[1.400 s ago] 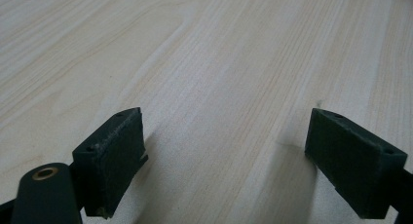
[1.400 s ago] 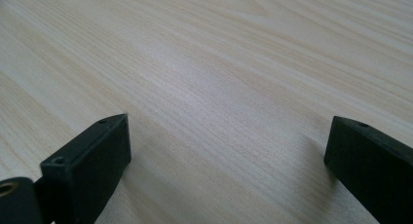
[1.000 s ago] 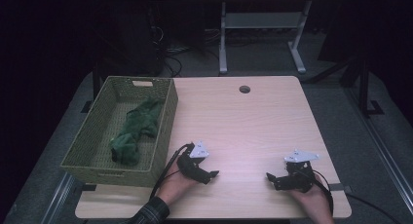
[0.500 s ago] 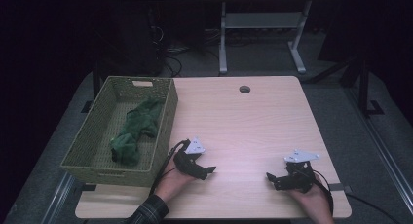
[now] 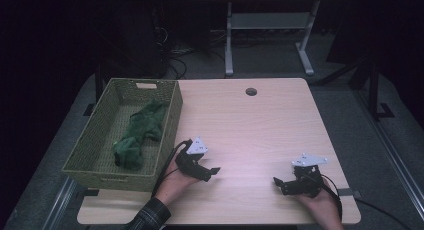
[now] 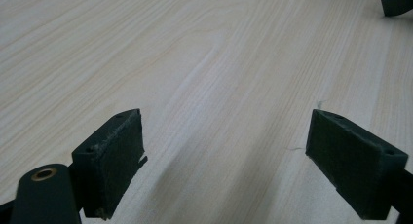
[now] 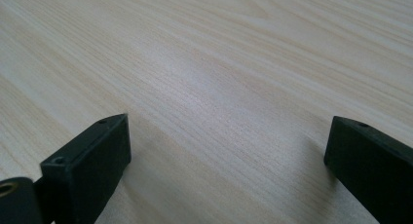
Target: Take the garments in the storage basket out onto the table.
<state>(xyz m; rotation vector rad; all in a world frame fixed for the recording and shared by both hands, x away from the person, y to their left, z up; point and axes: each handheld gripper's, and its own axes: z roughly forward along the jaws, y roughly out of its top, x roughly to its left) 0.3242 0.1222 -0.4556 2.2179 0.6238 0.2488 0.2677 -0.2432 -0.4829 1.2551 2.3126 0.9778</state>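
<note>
The left gripper and right gripper are resting wide apart, empty. The green cloth in the basket looks soft, light; pinching a raised fold should suit.

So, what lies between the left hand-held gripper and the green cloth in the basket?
In the high view, the near side wall of the woven basket stands between the left hand-held gripper and the green cloth; a short strip of bare table too.

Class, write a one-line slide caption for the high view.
Two open grippers, left and right, rest on the table beside a basket holding green cloth.
</note>
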